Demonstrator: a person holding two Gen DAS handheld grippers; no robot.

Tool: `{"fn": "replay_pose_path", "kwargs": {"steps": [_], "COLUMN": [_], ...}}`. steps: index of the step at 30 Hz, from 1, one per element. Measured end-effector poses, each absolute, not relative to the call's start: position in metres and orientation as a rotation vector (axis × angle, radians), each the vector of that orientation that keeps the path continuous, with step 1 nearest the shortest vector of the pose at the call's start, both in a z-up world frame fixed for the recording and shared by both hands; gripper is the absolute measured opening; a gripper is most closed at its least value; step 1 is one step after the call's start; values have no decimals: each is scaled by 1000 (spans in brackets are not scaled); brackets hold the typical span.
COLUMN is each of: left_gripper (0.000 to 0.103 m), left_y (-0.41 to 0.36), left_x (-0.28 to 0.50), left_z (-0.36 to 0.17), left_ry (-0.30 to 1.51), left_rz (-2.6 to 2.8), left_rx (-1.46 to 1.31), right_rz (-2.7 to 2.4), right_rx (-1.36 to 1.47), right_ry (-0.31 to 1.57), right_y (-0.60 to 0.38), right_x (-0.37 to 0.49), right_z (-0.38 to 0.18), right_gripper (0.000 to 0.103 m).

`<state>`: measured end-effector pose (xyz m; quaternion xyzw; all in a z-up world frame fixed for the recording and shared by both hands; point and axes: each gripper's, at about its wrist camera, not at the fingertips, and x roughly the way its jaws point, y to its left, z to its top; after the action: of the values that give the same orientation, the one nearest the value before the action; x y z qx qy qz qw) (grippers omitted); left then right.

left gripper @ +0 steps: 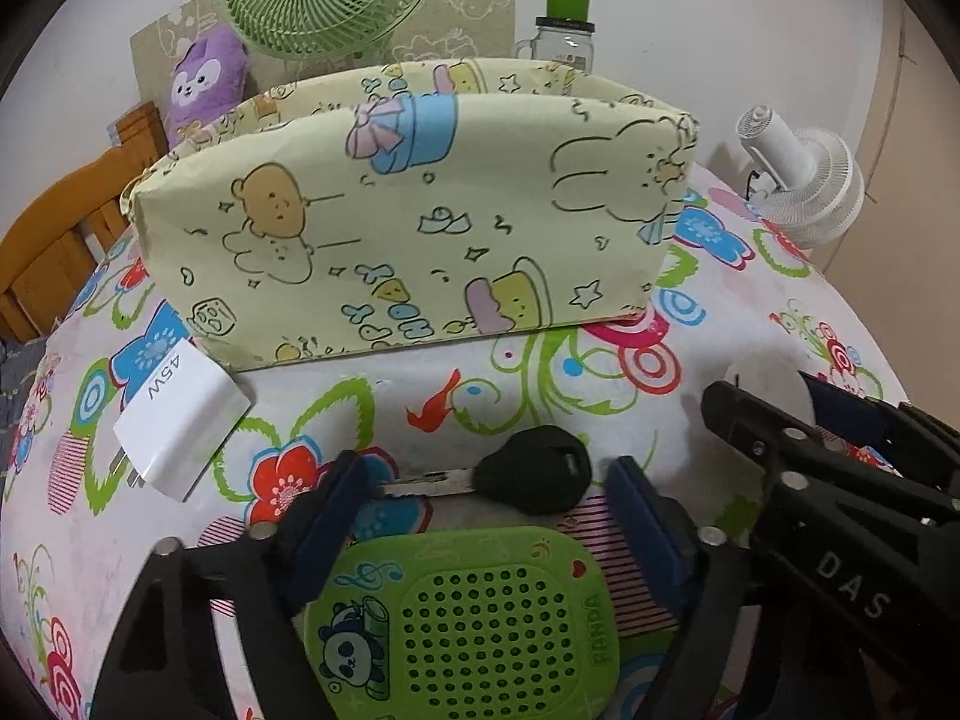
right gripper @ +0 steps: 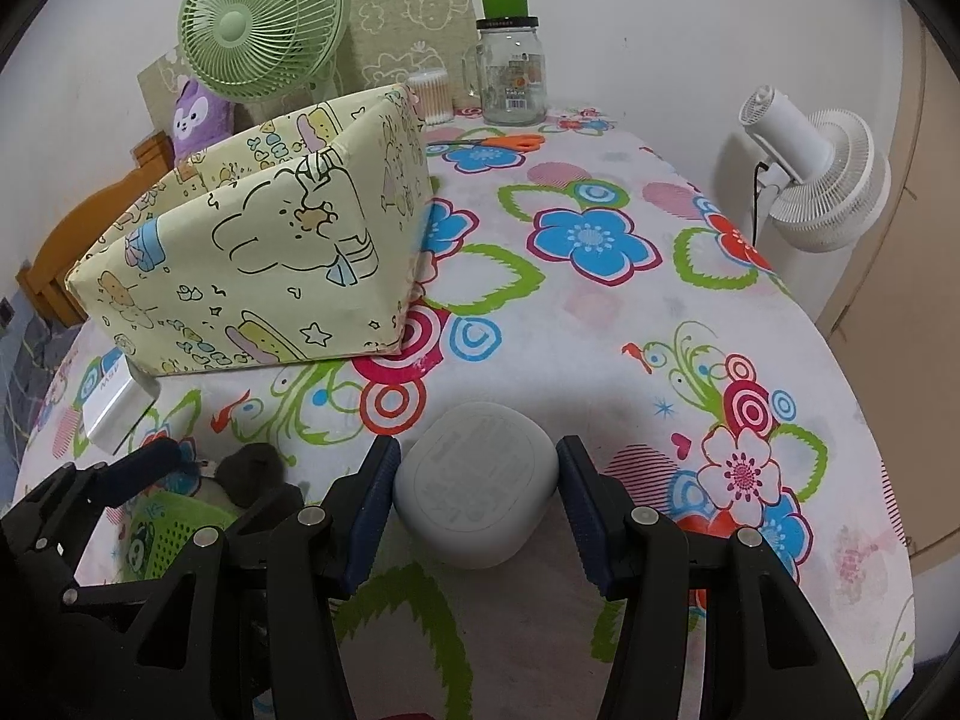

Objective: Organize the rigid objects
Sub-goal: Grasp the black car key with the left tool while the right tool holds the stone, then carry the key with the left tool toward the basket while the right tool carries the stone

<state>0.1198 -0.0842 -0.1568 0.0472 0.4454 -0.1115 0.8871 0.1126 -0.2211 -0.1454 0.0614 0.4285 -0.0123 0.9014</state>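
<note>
The left gripper (left gripper: 486, 516) had its jaws apart, with the black-headed key (left gripper: 516, 477) lying across the gap at the fingertips and a green panda-printed perforated case (left gripper: 474, 618) lying lower between the fingers; the left blue pad met the key's blade, but whether the pads pressed on anything could not be told. The right gripper (right gripper: 477, 498) had its jaws part-way apart around a rounded white case (right gripper: 474, 483) that rested on the flowered desk (right gripper: 600, 360), the left pad touching its side and the right pad just beside it, so a firm clamp could not be confirmed. Behind both stood an open box wrapped in pale yellow cartoon paper (left gripper: 408, 210), with a white charger (left gripper: 180, 420) marked 45W lying just in front of its left corner. Farther back were a green fan (right gripper: 261, 21), a purple plush toy (right gripper: 198, 114), a glass jar with a green cap (right gripper: 510, 60), a tub of cotton swabs (right gripper: 432, 96) and orange-handled scissors (right gripper: 510, 141). A white fan (right gripper: 816, 180) stood off the desk's right edge.
</note>
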Motion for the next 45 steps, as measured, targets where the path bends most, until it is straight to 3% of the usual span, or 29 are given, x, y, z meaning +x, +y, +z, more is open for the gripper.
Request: {"fn": "replay_pose_path", "kwargs": {"steps": [45], "left_gripper": [77], "left_y": [-55], "left_x": [85], "left_z": [-112], "left_ry": [822], "left_rz": [-193], "left_rx": [39], "right_rz": [-18], "right_rx": [71], "right_ry": [793], "right_y": [-194], "right_x": [81], "right_z": [-95], "right_gripper": [57]}}
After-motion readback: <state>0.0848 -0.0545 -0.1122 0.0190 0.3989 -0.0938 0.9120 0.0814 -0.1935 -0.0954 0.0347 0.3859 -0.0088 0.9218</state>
